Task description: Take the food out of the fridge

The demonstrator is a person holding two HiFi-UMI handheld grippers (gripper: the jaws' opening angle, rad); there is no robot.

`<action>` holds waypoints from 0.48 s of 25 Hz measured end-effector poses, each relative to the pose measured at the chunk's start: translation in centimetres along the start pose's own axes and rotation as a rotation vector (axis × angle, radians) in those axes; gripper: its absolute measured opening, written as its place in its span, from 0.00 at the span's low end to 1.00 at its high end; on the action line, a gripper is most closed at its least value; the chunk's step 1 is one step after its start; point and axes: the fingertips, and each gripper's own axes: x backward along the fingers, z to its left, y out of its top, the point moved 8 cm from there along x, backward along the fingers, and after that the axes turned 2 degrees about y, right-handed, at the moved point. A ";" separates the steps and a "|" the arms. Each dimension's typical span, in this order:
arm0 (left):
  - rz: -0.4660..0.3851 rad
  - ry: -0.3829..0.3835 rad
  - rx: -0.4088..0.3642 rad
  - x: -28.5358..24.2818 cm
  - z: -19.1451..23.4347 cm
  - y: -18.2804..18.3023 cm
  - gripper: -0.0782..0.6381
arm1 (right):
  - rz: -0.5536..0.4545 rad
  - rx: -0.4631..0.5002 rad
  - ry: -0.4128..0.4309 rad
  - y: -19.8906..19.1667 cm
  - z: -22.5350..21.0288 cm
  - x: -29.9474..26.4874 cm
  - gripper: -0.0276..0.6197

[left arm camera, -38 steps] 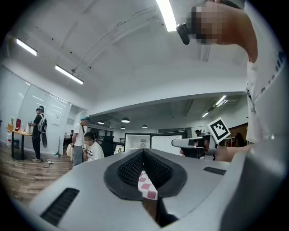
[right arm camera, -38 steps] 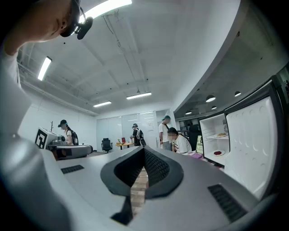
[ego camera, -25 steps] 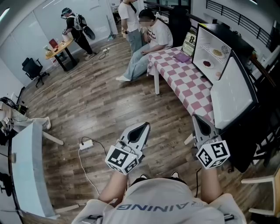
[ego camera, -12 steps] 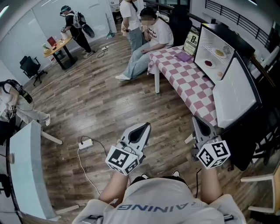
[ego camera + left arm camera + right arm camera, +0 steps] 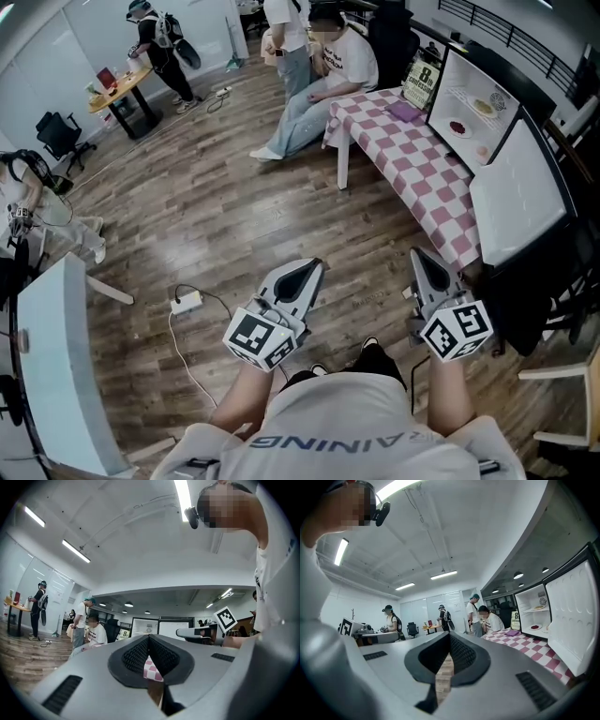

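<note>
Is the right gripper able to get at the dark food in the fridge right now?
Probably not yet. The fridge door stands open and nothing blocks the dark food, but the right gripper is shut and far short of it, along the checkered table.

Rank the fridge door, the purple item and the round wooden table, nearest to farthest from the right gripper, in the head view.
1. fridge door: just right of the right gripper.
2. purple item: far end of the checkered table.
3. round wooden table: across the room, upper left.
</note>
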 end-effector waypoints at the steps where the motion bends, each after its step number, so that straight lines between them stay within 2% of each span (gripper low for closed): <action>1: 0.000 -0.001 0.005 -0.1 0.4 -0.1 0.12 | -0.001 0.001 -0.004 0.0 -0.1 -0.3 0.07; 5: 0.013 0.002 0.016 -1.1 2.1 -0.4 0.12 | 0.007 0.003 -0.010 -0.1 -0.9 -2.1 0.07; 12: 0.028 0.003 -0.013 -5.2 5.5 -0.3 0.12 | 0.011 0.034 -0.013 0.2 -3.7 -6.9 0.07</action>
